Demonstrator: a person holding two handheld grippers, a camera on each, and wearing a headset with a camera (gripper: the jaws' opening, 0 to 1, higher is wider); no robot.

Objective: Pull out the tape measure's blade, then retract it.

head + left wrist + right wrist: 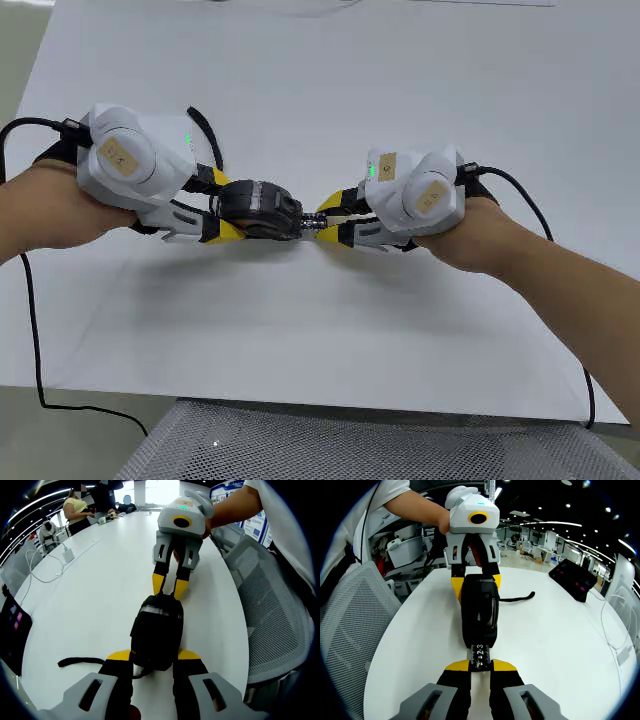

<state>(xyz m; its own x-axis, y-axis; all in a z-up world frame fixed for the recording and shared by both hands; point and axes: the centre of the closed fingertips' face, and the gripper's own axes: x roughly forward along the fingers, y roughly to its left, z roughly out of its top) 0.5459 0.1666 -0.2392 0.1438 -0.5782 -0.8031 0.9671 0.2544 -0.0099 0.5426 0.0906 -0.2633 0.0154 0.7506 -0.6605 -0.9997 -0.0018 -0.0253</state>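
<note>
Head view: tape measure held low over the tabletop, long axis running gripper to gripper. Left gripper jaws clamp its case. Its mouth faces the right gripper, whose jaws pinch the short exposed blade.

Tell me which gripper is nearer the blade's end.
Right. The right gripper is shut on the blade end itself; the left gripper holds the tape measure case.

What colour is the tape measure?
The tape measure is mostly black. It shows best in the left gripper view, held between the jaws.
</note>
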